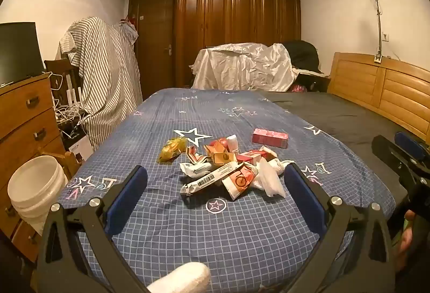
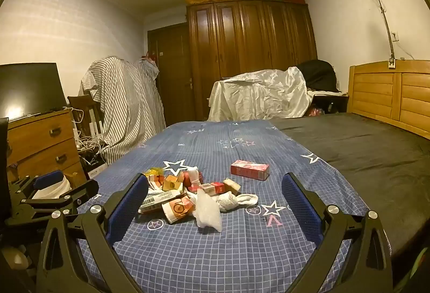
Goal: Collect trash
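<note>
A pile of trash (image 1: 228, 169) lies on the blue checked bed cover (image 1: 215, 233): crumpled wrappers, small cartons, a paper cup with a bicycle print (image 1: 240, 181), white tissue (image 1: 270, 180) and a yellow wrapper (image 1: 172, 149). A pink box (image 1: 270, 137) lies apart behind it. My left gripper (image 1: 215, 182) is open and empty, just short of the pile. The right wrist view shows the same pile (image 2: 193, 199) and pink box (image 2: 250, 170). My right gripper (image 2: 215, 193) is open and empty, also just short of the pile.
A white bucket (image 1: 36, 185) stands on the floor left of the bed, beside a wooden dresser (image 1: 27, 115). The right gripper shows at the right edge of the left wrist view (image 1: 403, 158). A dark sheet (image 2: 362, 147) covers the bed's right half, by a wooden headboard (image 2: 389, 94).
</note>
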Demonstrator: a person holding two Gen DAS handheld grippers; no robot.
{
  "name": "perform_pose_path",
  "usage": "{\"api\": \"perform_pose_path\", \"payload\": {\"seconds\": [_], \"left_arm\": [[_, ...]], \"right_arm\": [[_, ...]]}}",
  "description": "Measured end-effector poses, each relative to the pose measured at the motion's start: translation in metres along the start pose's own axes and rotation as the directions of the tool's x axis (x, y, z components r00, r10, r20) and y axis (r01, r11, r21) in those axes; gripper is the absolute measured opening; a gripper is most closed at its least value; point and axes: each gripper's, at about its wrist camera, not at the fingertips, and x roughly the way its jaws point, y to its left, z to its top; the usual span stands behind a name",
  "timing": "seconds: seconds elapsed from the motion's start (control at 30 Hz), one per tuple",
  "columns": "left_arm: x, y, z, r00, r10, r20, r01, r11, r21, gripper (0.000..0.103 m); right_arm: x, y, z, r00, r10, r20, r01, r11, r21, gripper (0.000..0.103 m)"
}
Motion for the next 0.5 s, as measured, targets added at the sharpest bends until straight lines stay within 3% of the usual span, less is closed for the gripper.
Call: {"api": "perform_pose_path", "payload": {"seconds": [0.5], "left_arm": [[0.0052, 0.0061, -0.0035, 0.999, -0.005, -0.034, 0.005, 1.0, -0.009, 0.098]], "right_arm": [[0.0011, 0.0048, -0.001, 1.0, 0.009, -0.013, -0.008, 1.0, 0.007, 0.099]]}}
